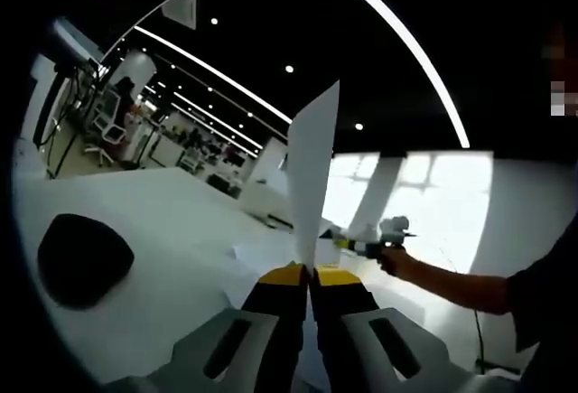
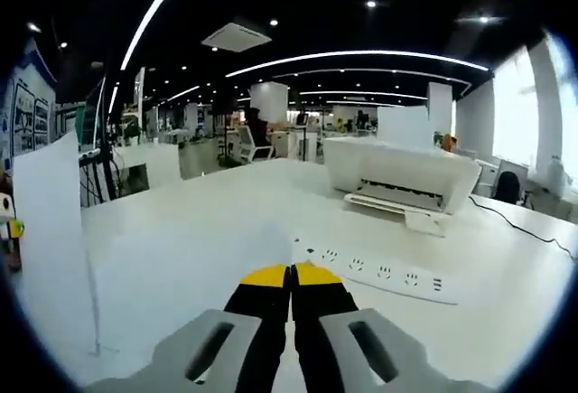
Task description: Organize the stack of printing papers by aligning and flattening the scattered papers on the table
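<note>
My left gripper (image 1: 310, 273) is shut on the lower edge of a white sheet of paper (image 1: 314, 176), which stands upright and edge-on above the yellow tips. The same sheet (image 2: 50, 230) rises at the far left of the right gripper view. My right gripper (image 2: 291, 273) has its jaws closed together, low over the white table (image 2: 226, 194). A flat white sheet (image 2: 181, 276) lies just ahead and left of its tips; whether they pinch its edge I cannot make out. In the left gripper view the right gripper (image 1: 384, 241) is held in a person's hand beyond the upright sheet.
A white printer (image 2: 402, 176) stands at the far right of the table, with a white power strip (image 2: 379, 276) in front of it. A black rounded object (image 1: 81, 259) rests on the table at left. Loose paper (image 1: 262, 250) lies flat beyond my left jaws.
</note>
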A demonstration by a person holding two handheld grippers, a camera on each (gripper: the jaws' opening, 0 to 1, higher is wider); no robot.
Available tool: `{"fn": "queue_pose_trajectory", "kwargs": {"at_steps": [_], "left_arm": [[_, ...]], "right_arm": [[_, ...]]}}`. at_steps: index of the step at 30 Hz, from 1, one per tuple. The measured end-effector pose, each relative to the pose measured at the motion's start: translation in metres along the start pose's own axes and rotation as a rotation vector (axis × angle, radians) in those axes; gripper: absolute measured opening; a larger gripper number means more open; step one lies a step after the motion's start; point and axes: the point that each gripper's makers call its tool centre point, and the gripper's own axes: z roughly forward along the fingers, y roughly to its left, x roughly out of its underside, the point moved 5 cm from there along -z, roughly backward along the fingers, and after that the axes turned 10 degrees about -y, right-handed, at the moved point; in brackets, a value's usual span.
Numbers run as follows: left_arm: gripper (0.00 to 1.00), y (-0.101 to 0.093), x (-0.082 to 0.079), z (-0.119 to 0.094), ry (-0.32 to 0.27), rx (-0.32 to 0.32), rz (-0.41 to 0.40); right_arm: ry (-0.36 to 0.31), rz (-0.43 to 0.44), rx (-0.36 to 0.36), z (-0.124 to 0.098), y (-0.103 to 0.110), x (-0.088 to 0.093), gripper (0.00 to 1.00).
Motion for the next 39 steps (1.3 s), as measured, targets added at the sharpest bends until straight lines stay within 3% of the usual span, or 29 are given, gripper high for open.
{"fn": "queue_pose_trajectory", "kwargs": {"at_steps": [19, 28, 31, 33, 39], "left_arm": [[0.07, 0.000, 0.003, 0.001, 0.019, -0.003, 0.027], [0.06, -0.001, 0.004, 0.001, 0.024, -0.002, 0.036], [0.06, -0.001, 0.004, 0.001, 0.025, -0.001, 0.034], [0.06, -0.001, 0.004, 0.001, 0.027, -0.002, 0.035], [0.06, -0.001, 0.004, 0.002, 0.026, 0.000, 0.036]], "right_arm": [[-0.118, -0.088, 0.040, -0.060, -0.010, -0.064, 0.00], [-0.220, -0.114, 0.078, -0.088, -0.024, -0.115, 0.00], [-0.247, -0.137, 0.068, -0.097, -0.018, -0.131, 0.00], [-0.260, -0.150, 0.055, -0.106, -0.003, -0.136, 0.00], [-0.308, -0.133, 0.026, -0.122, -0.004, -0.162, 0.00]]}}
